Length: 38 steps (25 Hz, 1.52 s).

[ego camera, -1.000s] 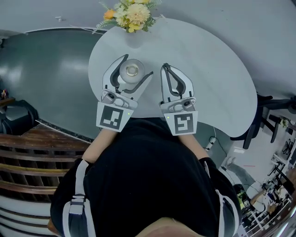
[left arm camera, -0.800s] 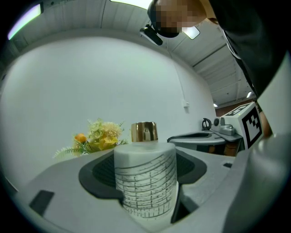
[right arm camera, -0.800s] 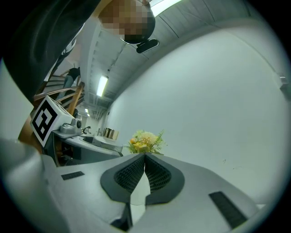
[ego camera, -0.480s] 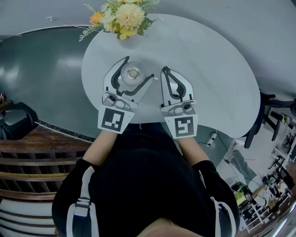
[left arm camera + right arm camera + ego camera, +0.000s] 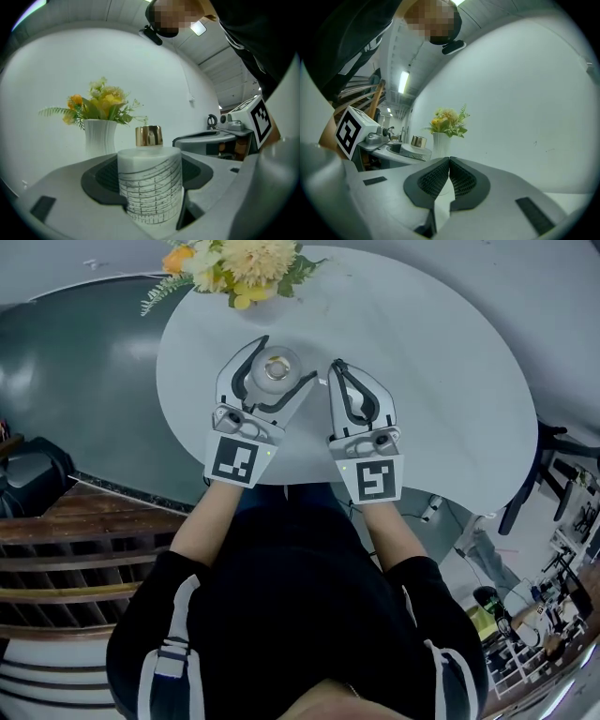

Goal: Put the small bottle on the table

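A small frosted white bottle (image 5: 275,369) with a gold cap (image 5: 149,136) sits between the jaws of my left gripper (image 5: 286,360), which is shut on its sides over the near part of the round white table (image 5: 450,399). In the left gripper view the bottle (image 5: 150,187) stands upright between the dark pads (image 5: 101,176); whether its base touches the table is hidden. My right gripper (image 5: 336,364) is just to its right, shut on nothing, its pads (image 5: 461,178) pressed together.
A white vase (image 5: 100,136) of yellow and orange flowers (image 5: 239,263) stands at the table's far edge, beyond the bottle. Dark floor lies left of the table, a wooden slatted bench (image 5: 56,549) near left, and chair legs (image 5: 534,474) at the right.
The head view has shifted a little; both grippers keep nearly the same place over the table. The left stays shut on the bottle, the right stays shut.
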Each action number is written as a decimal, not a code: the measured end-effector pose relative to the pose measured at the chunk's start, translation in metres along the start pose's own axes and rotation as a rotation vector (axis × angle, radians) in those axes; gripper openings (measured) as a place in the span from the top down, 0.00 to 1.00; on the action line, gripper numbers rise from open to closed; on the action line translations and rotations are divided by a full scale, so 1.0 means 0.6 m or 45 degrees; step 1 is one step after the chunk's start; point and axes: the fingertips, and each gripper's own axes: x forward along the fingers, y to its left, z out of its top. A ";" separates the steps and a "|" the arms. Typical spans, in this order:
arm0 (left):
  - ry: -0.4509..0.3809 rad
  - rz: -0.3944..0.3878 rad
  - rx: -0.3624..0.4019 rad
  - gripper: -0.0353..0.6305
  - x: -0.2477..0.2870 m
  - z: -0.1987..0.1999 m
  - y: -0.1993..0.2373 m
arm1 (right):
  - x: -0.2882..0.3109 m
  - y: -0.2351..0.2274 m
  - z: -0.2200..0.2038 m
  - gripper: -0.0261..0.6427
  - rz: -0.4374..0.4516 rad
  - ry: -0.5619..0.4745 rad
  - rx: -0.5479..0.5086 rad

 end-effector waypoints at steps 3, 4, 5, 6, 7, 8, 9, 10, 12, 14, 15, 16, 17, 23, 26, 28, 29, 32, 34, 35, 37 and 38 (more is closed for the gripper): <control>0.080 0.013 -0.090 0.44 0.007 -0.040 0.001 | 0.004 -0.002 -0.023 0.93 -0.002 0.028 0.007; 0.084 0.012 -0.093 0.44 0.010 -0.047 0.001 | 0.006 -0.002 -0.030 0.93 0.000 0.035 0.008; 0.087 0.010 -0.092 0.44 0.013 -0.054 0.002 | 0.008 -0.002 -0.037 0.93 0.002 0.041 0.007; 0.089 0.009 -0.091 0.44 0.017 -0.061 0.003 | 0.010 -0.002 -0.044 0.93 0.006 0.047 0.004; 0.088 0.007 -0.089 0.44 0.022 -0.067 0.004 | 0.013 -0.001 -0.051 0.93 0.009 0.054 0.002; 0.088 0.006 -0.090 0.44 0.026 -0.074 0.004 | 0.015 0.000 -0.059 0.93 0.013 0.063 0.003; 0.090 0.005 -0.093 0.44 0.030 -0.080 0.005 | 0.017 0.001 -0.067 0.93 0.016 0.072 0.008; 0.094 0.004 -0.096 0.44 0.034 -0.087 0.005 | 0.019 0.002 -0.074 0.93 0.019 0.081 0.013; 0.108 0.003 -0.100 0.44 0.041 -0.101 0.006 | 0.021 0.005 -0.091 0.93 0.021 0.105 0.023; 0.121 0.002 -0.105 0.44 0.049 -0.115 0.006 | 0.021 0.006 -0.109 0.93 0.019 0.143 0.031; 0.124 0.000 -0.105 0.44 0.052 -0.121 0.006 | 0.021 0.007 -0.117 0.93 0.017 0.162 0.035; 0.125 -0.002 -0.104 0.44 0.056 -0.127 0.006 | 0.021 0.007 -0.125 0.93 0.014 0.177 0.039; 0.126 -0.005 -0.102 0.44 0.059 -0.133 0.006 | 0.021 0.008 -0.133 0.93 0.011 0.193 0.044; 0.142 -0.009 -0.104 0.44 0.072 -0.161 0.006 | 0.021 0.008 -0.169 0.93 0.002 0.284 0.089; 0.154 -0.008 -0.105 0.44 0.077 -0.170 0.006 | 0.022 0.009 -0.173 0.93 -0.003 0.285 0.104; 0.161 -0.011 -0.115 0.44 0.081 -0.175 0.005 | 0.023 0.010 -0.174 0.93 -0.003 0.283 0.108; 0.163 -0.012 -0.121 0.44 0.083 -0.176 0.005 | 0.024 0.011 -0.175 0.93 -0.001 0.285 0.109; 0.174 -0.015 -0.117 0.44 0.089 -0.177 0.007 | 0.025 0.013 -0.176 0.93 0.000 0.284 0.111; 0.171 -0.020 -0.098 0.44 0.092 -0.175 0.010 | 0.025 0.013 -0.174 0.93 -0.001 0.277 0.109; 0.174 -0.018 -0.099 0.44 0.092 -0.176 0.012 | 0.025 0.014 -0.173 0.93 -0.001 0.277 0.110; 0.197 -0.012 -0.115 0.44 0.091 -0.181 0.013 | 0.024 0.015 -0.173 0.93 -0.003 0.284 0.117; 0.212 -0.012 -0.121 0.44 0.092 -0.184 0.013 | 0.023 0.015 -0.174 0.93 -0.005 0.288 0.122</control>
